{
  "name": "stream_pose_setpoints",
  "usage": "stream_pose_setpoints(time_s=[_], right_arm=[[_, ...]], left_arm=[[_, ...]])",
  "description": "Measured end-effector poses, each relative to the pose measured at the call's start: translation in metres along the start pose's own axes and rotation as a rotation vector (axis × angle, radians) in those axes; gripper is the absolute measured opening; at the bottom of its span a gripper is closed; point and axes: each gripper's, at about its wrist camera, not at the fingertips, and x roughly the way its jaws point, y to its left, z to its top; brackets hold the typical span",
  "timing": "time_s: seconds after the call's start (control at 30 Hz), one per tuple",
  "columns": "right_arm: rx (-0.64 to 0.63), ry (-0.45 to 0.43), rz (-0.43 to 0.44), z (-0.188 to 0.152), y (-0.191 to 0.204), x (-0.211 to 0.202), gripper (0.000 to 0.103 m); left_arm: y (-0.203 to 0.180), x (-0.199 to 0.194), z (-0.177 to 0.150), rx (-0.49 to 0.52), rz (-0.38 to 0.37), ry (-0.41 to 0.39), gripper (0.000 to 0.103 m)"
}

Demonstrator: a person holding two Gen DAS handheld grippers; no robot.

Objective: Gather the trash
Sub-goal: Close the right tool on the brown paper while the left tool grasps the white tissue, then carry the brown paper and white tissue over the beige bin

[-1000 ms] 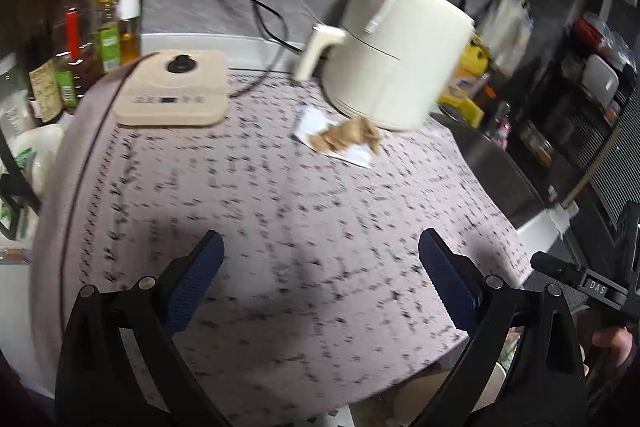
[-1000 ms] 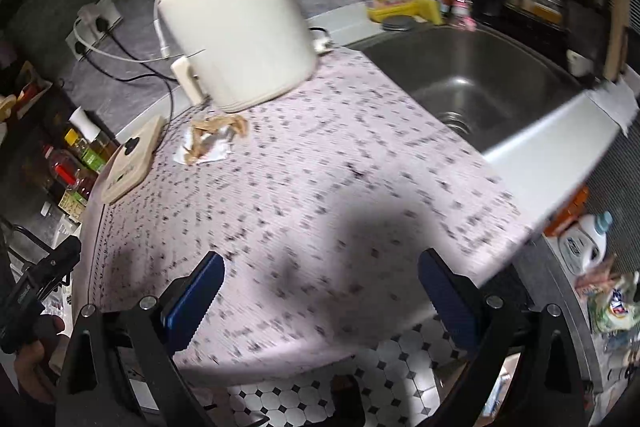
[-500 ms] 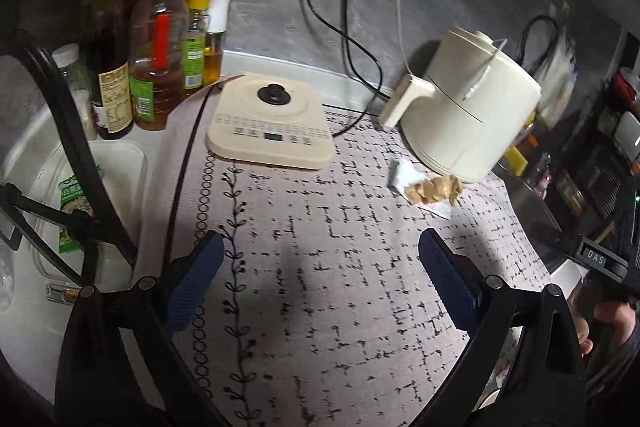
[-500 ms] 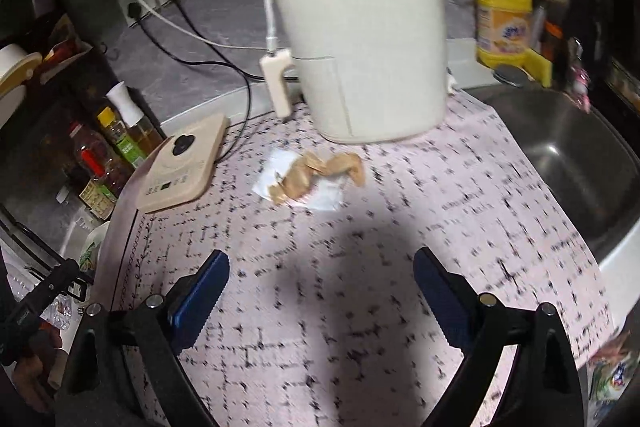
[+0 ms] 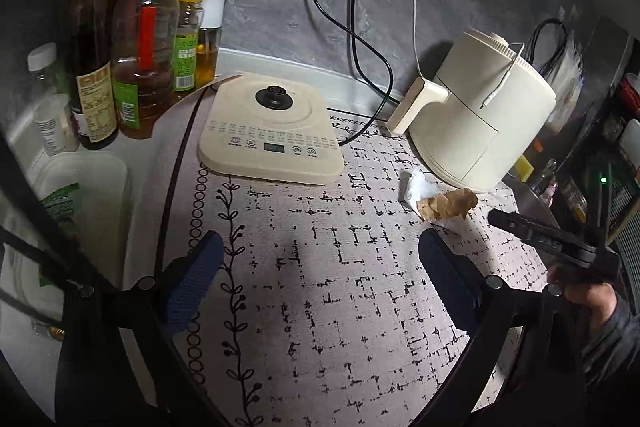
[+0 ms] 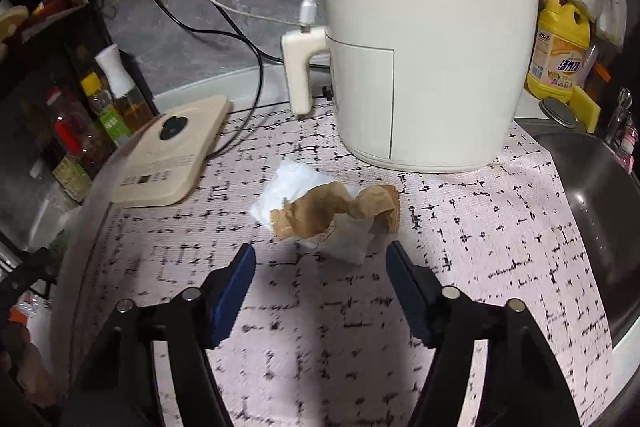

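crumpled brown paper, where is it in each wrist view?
Left wrist: crumpled brown paper right of centre, on white tissue, below the air fryer.
Right wrist: centre, just ahead of the closing right tongs, nothing between them.
Shared landmark: the air fryer.

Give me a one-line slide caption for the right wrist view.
Right gripper, jaws closing with nothing between them yet, nears crumpled brown and white paper on the patterned mat before the air fryer.

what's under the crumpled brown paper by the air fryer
The brown paper lies on crumpled white paper, which rests on the patterned mat. The white sheet shows on both sides; its middle, and anything tucked beneath, is covered.
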Motion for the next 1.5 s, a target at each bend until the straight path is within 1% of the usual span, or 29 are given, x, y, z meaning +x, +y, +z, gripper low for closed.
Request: stream_pose_setpoints(time_s=[0.2,0.33,0.43,0.47,0.5,0.53,0.57,0.7,0.87,0.9,0.93,0.97,1.03,1.07,1.1,1.2,1.3,1.4,1.43,1.47,1.5], right_arm=[[0.012,0.016,0.000,0.008,-0.008,0.029,0.062],[0.007,0.004,0.001,0.018,-0.005,0.036,0.062],[0.025,0.006,-0.006,0.028,-0.009,0.045,0.061],[0.030,0.010,0.001,0.030,-0.010,0.049,0.050],[0.031,0.021,0.016,0.032,-0.012,0.053,0.025],[0.026,0.052,0.032,0.034,-0.012,0.059,0.019],[0.022,0.063,0.034,0.034,-0.013,0.062,0.016],[0.047,0.042,0.068,0.036,-0.019,0.045,0.012],[0.057,0.006,0.064,0.032,-0.026,0.012,0.010],[0.063,-0.004,0.058,0.030,-0.030,0.003,0.010],[0.068,-0.009,0.054,0.029,-0.033,-0.002,0.010],[0.077,-0.013,0.048,0.026,-0.037,-0.009,0.010],[0.098,-0.017,0.027,0.021,-0.048,-0.023,0.010],[0.108,-0.018,0.018,0.019,-0.052,-0.029,0.010],[0.119,-0.020,0.007,0.017,-0.058,-0.036,0.010],[0.142,-0.028,-0.030,0.009,-0.075,-0.054,0.010],[0.173,-0.032,-0.061,-0.001,-0.093,-0.067,0.010],[0.189,-0.024,-0.082,-0.013,-0.107,-0.076,0.010],[0.195,-0.023,-0.083,-0.016,-0.111,-0.078,0.010],[0.204,-0.023,-0.083,-0.021,-0.116,-0.081,0.010],[0.214,-0.025,-0.080,-0.026,-0.120,-0.083,0.010]], left_arm=[[-0.008,0.026,0.008,0.017,-0.025,0.025,0.097],[-0.014,0.041,0.017,0.024,-0.038,0.037,0.097],[-0.022,0.053,0.024,0.047,-0.051,0.047,0.097],[-0.024,0.057,0.026,0.055,-0.056,0.050,0.097],[-0.027,0.061,0.028,0.059,-0.060,0.052,0.097],[-0.030,0.067,0.031,0.061,-0.065,0.056,0.097],[-0.033,0.072,0.033,0.065,-0.072,0.059,0.097],[-0.047,0.091,0.040,0.087,-0.099,0.069,0.097],[-0.072,0.122,0.044,0.106,-0.150,0.089,0.097],[-0.076,0.128,0.045,0.107,-0.157,0.098,0.094],[-0.081,0.136,0.046,0.106,-0.168,0.114,0.087],[-0.085,0.144,0.047,0.105,-0.173,0.127,0.084],[-0.093,0.158,0.047,0.105,-0.175,0.153,0.073],[-0.097,0.165,0.046,0.108,-0.179,0.170,0.071],[-0.102,0.172,0.046,0.118,-0.181,0.184,0.069],[-0.113,0.188,0.041,0.157,-0.155,0.208,0.069],[-0.123,0.207,0.030,0.192,-0.107,0.256,0.069],[-0.133,0.212,0.018,0.252,-0.058,0.265,0.054],[-0.140,0.211,0.013,0.303,-0.027,0.253,0.042],[-0.146,0.210,0.008,0.344,-0.001,0.247,0.034],[-0.152,0.208,0.003,0.386,0.007,0.248,0.018]])
